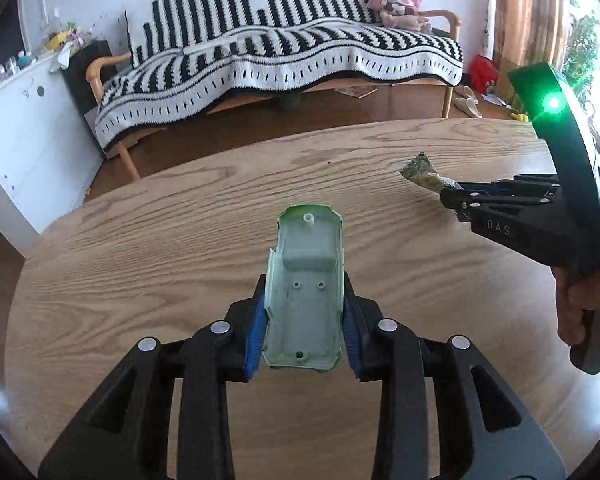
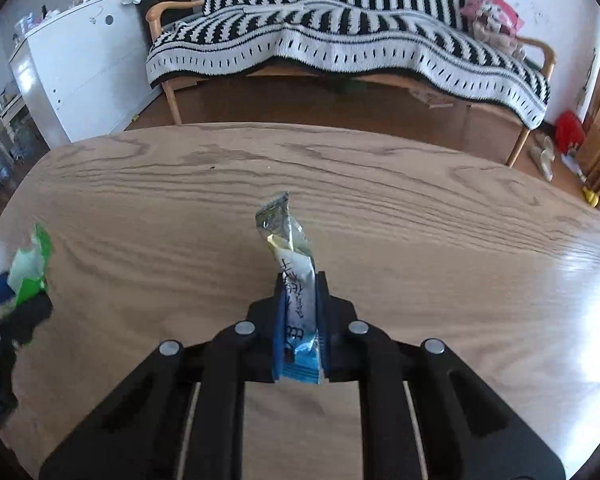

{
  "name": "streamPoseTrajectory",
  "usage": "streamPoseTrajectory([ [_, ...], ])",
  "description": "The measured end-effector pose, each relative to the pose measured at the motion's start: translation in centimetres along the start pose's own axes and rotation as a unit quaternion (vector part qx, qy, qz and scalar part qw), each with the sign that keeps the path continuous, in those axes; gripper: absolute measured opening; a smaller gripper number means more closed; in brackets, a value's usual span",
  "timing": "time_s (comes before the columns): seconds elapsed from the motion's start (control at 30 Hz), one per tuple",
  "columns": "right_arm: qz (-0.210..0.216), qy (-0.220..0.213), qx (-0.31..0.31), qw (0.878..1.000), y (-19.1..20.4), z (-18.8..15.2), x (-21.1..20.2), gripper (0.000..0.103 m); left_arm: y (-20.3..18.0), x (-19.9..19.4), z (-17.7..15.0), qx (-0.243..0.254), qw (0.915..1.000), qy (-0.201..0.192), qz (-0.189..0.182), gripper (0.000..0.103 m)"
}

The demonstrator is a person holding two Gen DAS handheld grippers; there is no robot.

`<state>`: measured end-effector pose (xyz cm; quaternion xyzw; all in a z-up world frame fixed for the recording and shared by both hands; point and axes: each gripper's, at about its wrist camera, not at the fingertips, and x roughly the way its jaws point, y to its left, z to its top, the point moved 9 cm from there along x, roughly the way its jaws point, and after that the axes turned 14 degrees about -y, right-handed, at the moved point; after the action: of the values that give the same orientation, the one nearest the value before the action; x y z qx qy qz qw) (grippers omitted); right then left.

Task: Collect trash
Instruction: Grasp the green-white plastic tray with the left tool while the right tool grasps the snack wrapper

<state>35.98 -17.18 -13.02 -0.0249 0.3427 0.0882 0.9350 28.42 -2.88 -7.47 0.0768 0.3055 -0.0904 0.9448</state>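
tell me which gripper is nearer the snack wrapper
Right. The right gripper has its jaws shut on the snack wrapper; the left gripper is off to its side, gripping a green plastic shell.

pale green plastic shell: held hollow side up above table | snack wrapper: held, crumpled, pointing far

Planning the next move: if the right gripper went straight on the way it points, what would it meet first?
Probably the bare wooden table. The right gripper, shut on the snack wrapper, points down at it, though depth is unclear.
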Motion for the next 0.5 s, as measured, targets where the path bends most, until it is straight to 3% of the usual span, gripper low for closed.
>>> streamPoseTrajectory([
  [0.17,-0.006,-0.021,0.018,1.0,-1.5,-2.2,-7.0,0.014,-3.3,-3.7,0.0,0.009,0.9996,-0.014,-0.023,0.032],
  [0.3,-0.027,-0.042,0.041,0.998,-4.7,-5.7,-14.4,0.014,-8.4,-7.1,-0.4,0.032,0.9972,-0.032,-0.059,0.033],
  [0.5,-0.096,-0.072,0.104,0.987,-12.6,-13.0,-26.7,0.014,-19.8,-11.3,-2.6,0.063,0.9858,-0.037,-0.151,0.032],
])
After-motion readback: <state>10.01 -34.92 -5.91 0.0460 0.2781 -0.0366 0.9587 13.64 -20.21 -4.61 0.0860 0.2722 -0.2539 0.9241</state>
